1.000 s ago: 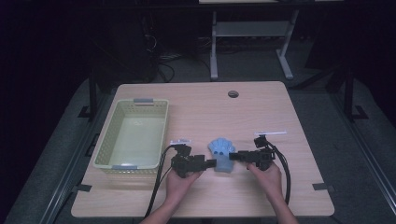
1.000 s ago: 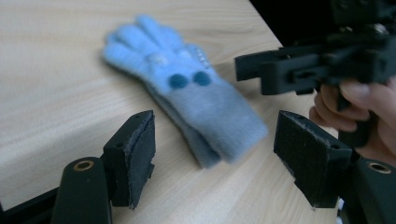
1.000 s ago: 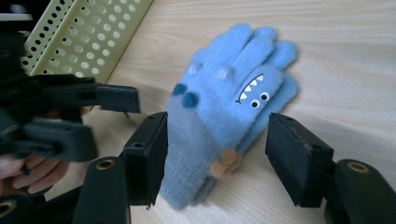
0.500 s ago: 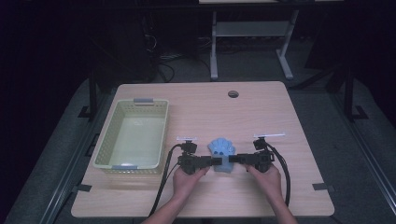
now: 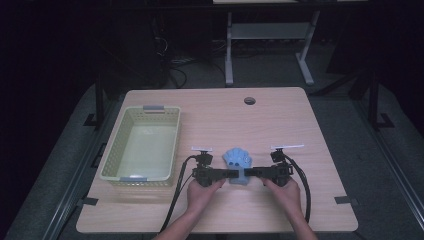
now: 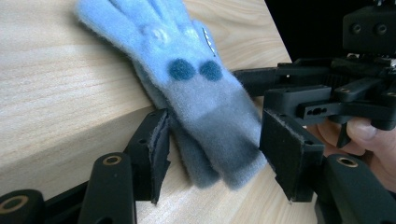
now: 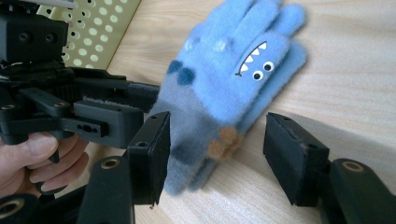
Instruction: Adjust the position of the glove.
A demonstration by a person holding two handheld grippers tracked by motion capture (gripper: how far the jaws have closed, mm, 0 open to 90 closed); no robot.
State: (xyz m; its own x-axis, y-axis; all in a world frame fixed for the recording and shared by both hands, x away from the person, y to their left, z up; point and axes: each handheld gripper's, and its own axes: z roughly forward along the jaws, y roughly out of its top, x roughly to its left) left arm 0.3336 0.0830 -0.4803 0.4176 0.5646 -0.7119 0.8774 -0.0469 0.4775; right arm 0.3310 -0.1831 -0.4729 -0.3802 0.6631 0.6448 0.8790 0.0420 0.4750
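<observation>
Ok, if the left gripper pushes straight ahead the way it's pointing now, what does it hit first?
The blue glove. The left gripper has its open jaws on either side of the glove's grey cuff, so the cuff comes first. The right gripper sits just past it, facing back, though the depth between them is hard to judge.

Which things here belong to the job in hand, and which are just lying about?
In play:
- blue glove
- left gripper, open around its cuff
- right gripper, open around its cuff

Idle:
- yellow basket, holding nothing, apart from the glove
</observation>
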